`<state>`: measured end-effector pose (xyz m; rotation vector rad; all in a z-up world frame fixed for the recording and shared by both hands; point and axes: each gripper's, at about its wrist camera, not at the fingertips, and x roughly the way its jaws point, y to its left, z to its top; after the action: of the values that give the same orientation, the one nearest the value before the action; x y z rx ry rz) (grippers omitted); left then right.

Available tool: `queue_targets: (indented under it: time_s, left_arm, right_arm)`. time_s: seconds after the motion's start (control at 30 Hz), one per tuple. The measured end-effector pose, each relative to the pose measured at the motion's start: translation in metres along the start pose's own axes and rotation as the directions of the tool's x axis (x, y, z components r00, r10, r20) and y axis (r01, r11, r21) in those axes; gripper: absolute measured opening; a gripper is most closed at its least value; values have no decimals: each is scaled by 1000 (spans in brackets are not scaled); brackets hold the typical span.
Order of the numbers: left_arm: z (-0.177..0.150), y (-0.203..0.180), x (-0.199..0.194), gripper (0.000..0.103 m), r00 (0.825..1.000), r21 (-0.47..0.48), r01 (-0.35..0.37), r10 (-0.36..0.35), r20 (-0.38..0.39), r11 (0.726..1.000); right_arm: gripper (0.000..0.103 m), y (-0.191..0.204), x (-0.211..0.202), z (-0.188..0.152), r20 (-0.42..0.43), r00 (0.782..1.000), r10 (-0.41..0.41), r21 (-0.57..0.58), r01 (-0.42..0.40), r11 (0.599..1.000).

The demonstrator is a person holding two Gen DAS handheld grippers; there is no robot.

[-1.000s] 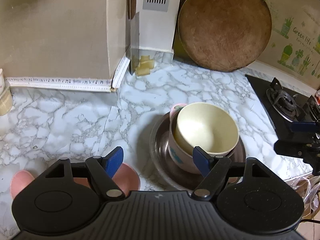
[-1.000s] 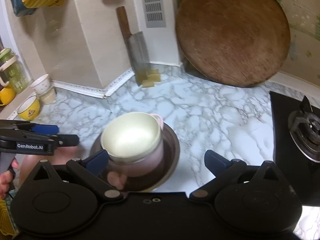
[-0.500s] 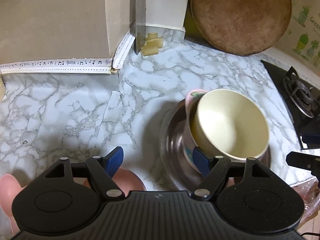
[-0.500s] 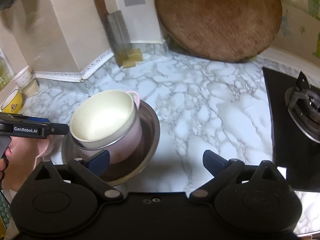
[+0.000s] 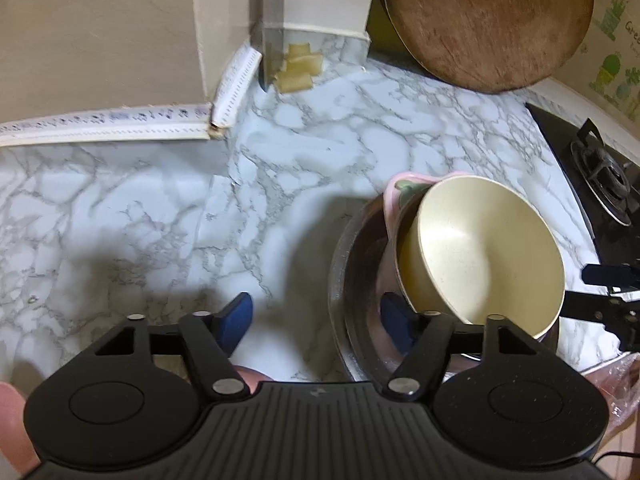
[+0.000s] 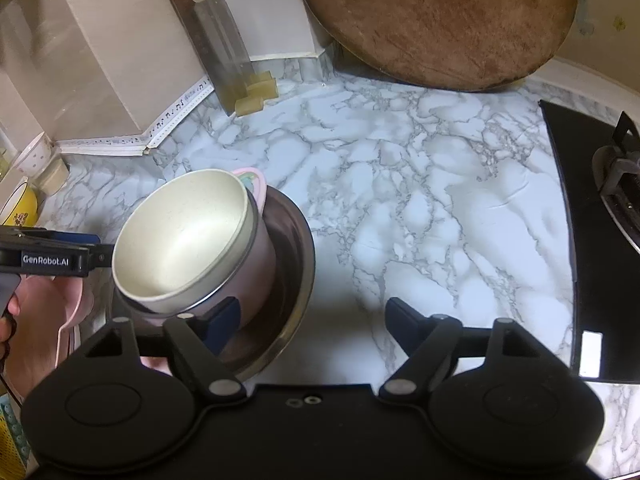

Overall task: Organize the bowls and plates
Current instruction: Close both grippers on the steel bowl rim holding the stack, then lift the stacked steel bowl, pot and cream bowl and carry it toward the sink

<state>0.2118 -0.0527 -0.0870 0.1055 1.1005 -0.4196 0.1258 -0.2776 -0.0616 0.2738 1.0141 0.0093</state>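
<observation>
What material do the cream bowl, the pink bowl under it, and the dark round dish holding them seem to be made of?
Cream bowl: matte, faintly speckled, with a soft sheen; probably plastic or a fibre composite, maybe matte ceramic.
Pink bowl: smooth pastel wall with printed pattern at the rim; plastic or glazed ceramic, I cannot tell which.
Round dish: dark, mirror-like, with a thin bright rim; most likely stainless steel.

- We cannot see the near rim of the metal plate (image 5: 340, 280) in the left wrist view — the left gripper (image 5: 316, 320) covers it.
- The pink bowl (image 6: 260, 268) shows only its side and handle; the cream bowl (image 6: 180, 240) nested in it hides its inside.
- The round wooden board (image 6: 440, 20) is cut off by the top edge.
- The stove burner (image 6: 616, 184) runs off the right edge.
- A pink thing (image 5: 12, 420) at the lower left is too blurred and cropped to name.
</observation>
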Motion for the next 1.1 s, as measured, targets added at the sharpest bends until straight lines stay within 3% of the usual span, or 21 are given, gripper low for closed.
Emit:
queue_targets:
  time_s: [0.07,0.3,0.6,0.87,1.1]
  left_arm:
    - [0,1,4,61,1000,-3,9,-9,-17,1000]
    - [-1,0,14,31,996,-8,47,-47,-70,999]
    - [-3,-5,16,15,995,-6,61,-61,-82,998]
    - [-4,-10,15,14,996,3,45,-45,-74,999]
    - [-4,-15,12,14,998,30,21,-19,-60,999]
  right_arm:
    - [73,-1,5,2,-17,1000,6,11,-6,1000]
    - [51,5,18,4,-73,997,30,14,-29,999]
    - [26,9,28,5,-117,992,40,31,-37,999]
    - [17,13,33,7,-125,992,18,23,-15,1000]
    - [16,16,32,7,-111,994,-13,-6,12,1000]
